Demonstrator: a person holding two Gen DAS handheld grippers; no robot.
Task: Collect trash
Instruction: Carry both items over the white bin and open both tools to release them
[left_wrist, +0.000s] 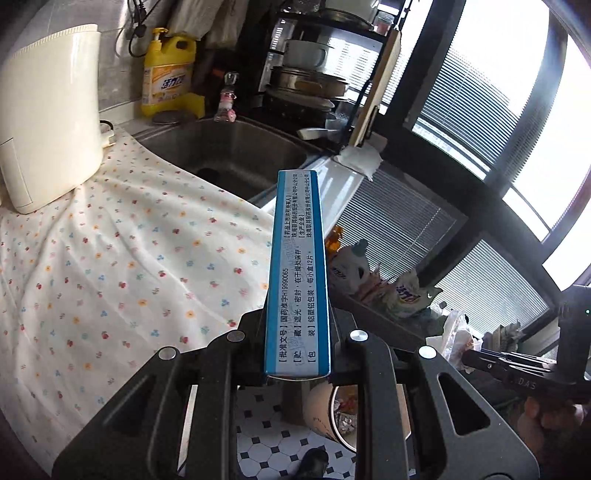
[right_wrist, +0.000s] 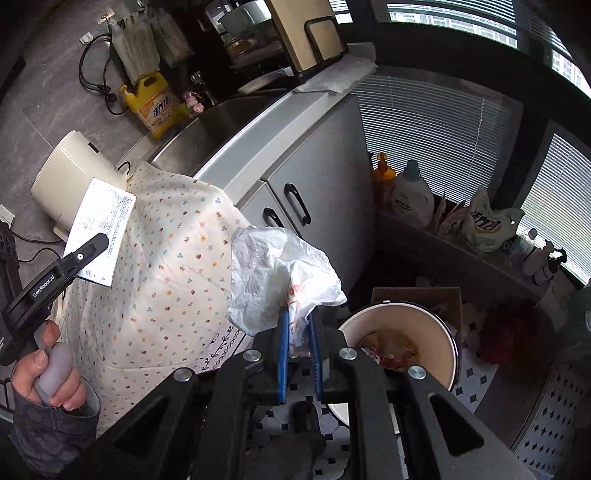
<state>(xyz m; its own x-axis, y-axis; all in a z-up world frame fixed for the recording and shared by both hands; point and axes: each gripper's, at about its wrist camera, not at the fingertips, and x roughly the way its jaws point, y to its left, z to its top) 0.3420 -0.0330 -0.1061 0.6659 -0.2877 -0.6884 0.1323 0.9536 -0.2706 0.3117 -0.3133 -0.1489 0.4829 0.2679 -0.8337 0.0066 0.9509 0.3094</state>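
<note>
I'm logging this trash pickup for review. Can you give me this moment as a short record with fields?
left gripper: shut on a blue medicine box
right gripper: shut on a crumpled plastic bag
trash bin: on the floor below, open, already holding scraps
counter: covered by a flowered cloth, beside the sink
done: neither item dropped in yet

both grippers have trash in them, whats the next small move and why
Probably carry the right gripper a little further over the bin and open it. It is shut on the plastic bag, beside the bin's rim rather than above it. The left gripper holds the medicine box back over the counter edge.
</note>
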